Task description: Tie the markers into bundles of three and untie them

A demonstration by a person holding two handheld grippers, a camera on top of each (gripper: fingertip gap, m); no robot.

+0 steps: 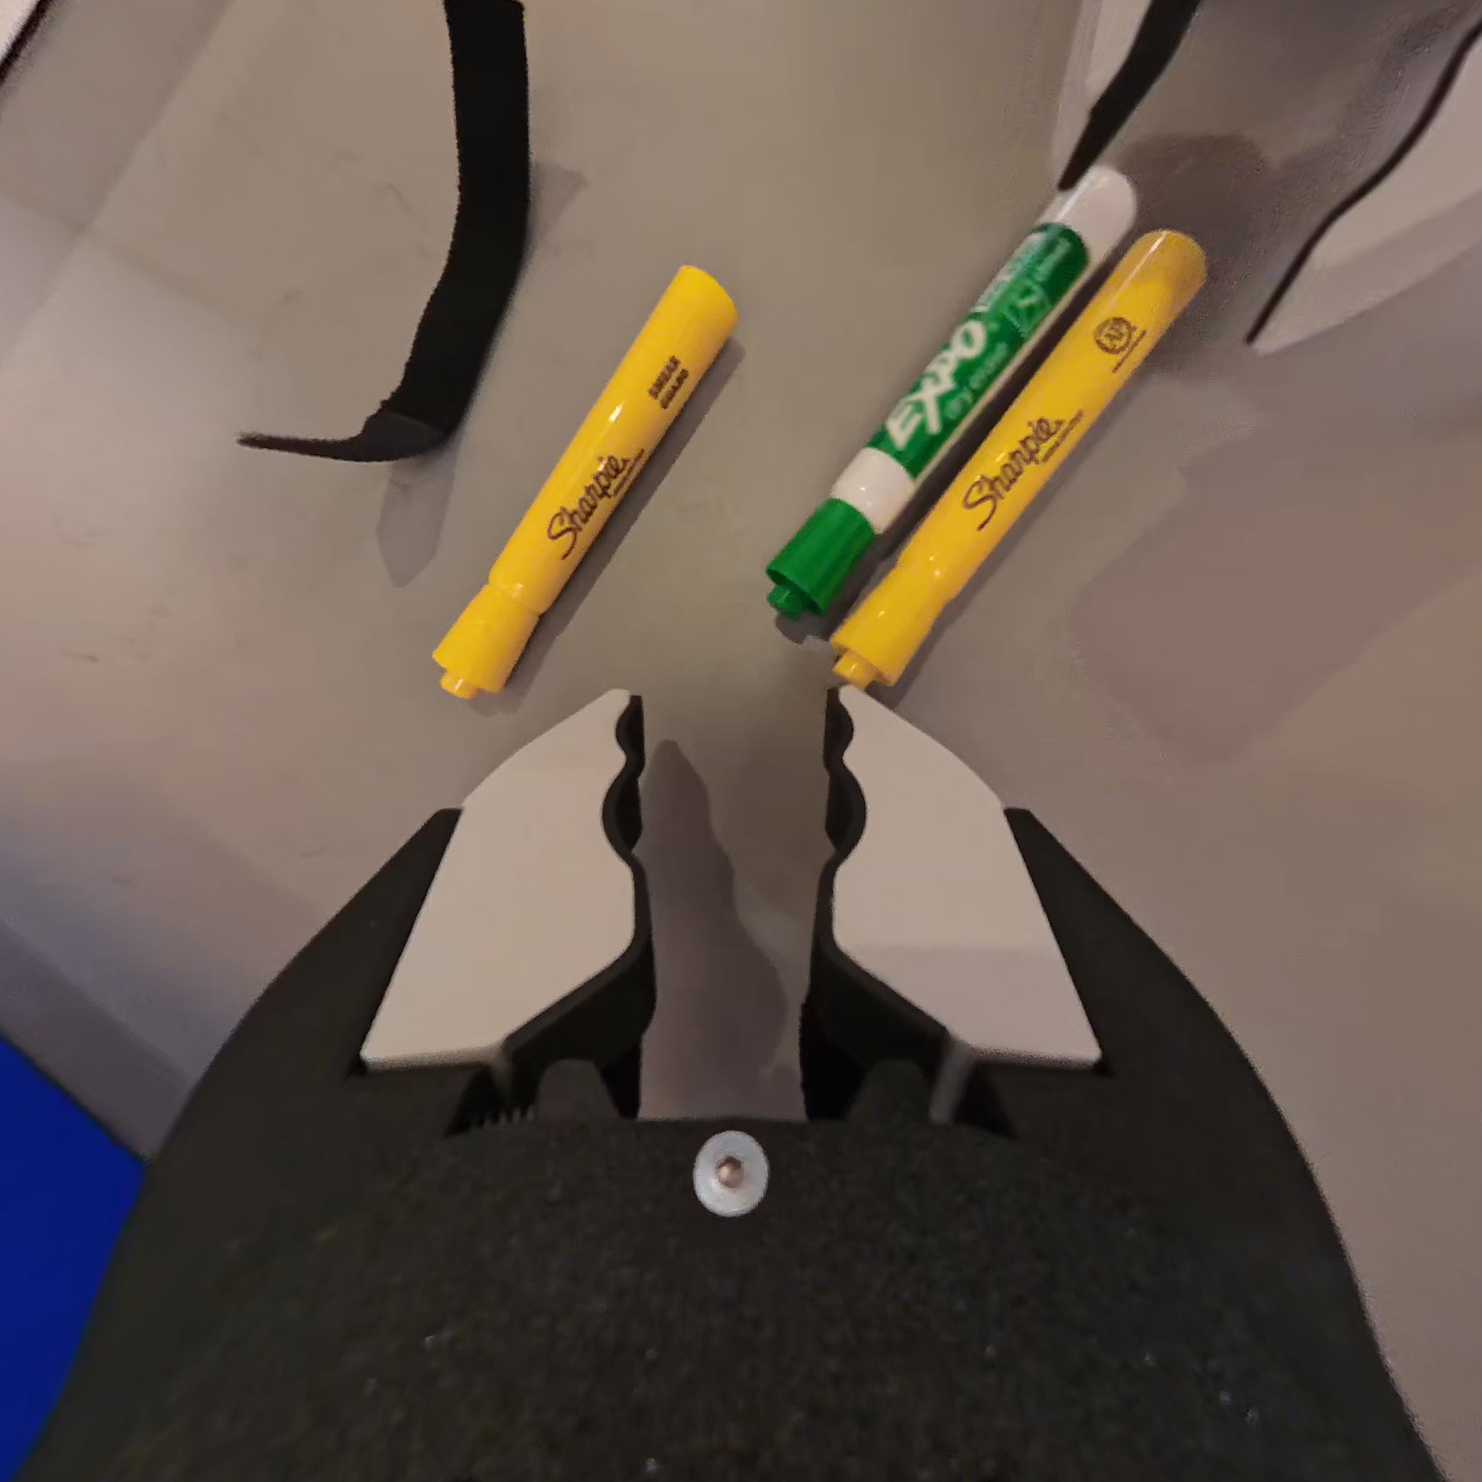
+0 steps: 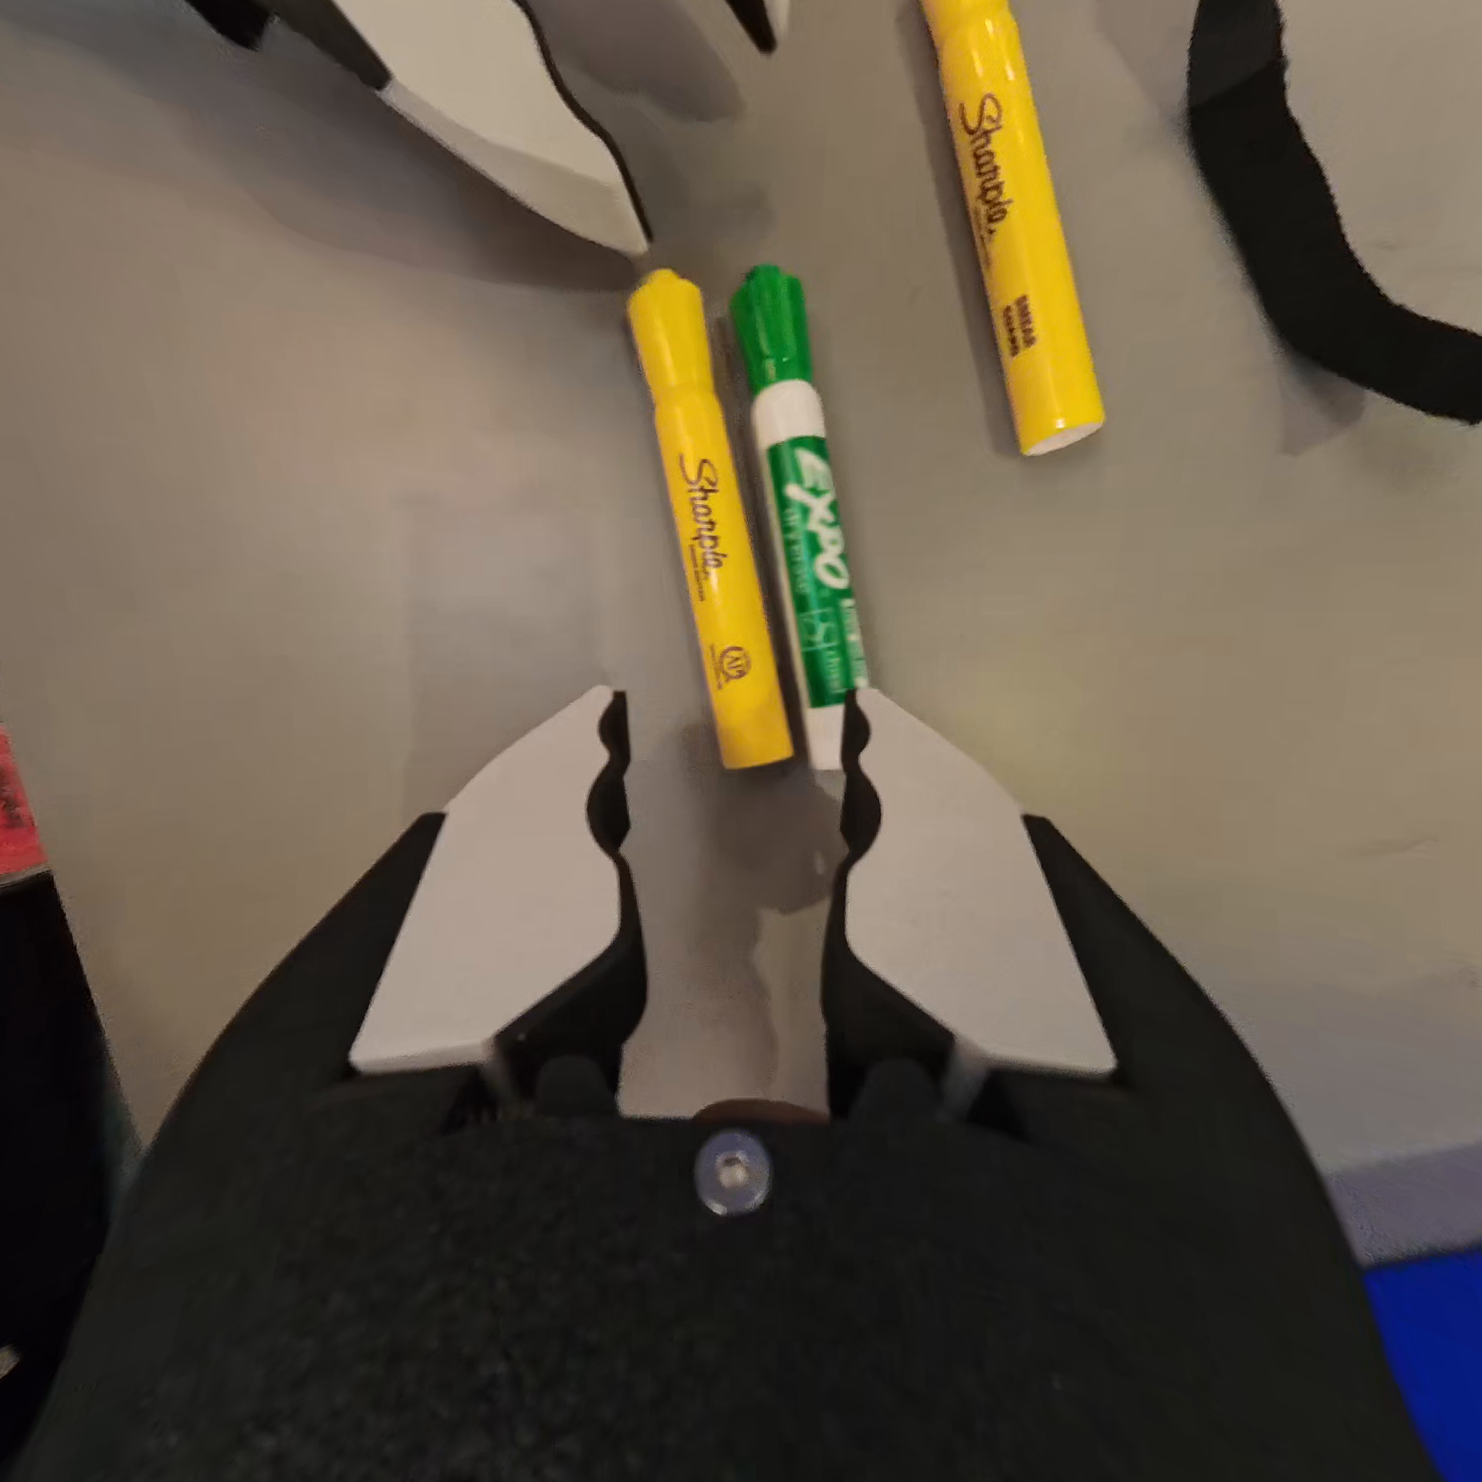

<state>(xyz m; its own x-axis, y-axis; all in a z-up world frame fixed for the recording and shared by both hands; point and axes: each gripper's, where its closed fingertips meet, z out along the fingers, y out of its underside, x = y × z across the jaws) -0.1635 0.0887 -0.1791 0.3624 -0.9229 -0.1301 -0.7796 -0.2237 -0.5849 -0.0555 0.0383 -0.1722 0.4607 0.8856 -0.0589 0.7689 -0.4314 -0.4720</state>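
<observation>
three markers (image 1: 962, 449) loose on grey table (image 1: 240, 722), black strap (image 1: 473, 240) far left. light, stiff, smooth, likely to roll; best gripped mid-barrel. left gripper (image 1: 731, 706) and right gripper (image 2: 730, 706) parted, empty.

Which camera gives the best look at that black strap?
The left wrist view: the strap curves down the table to its pointed end, though cut off at the top. The right wrist view catches only part of it at the edge.

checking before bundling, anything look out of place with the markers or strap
One yellow marker lies apart from the green marker and other yellow marker, which lie side by side. The black strap lies loose, wrapping nothing.
</observation>
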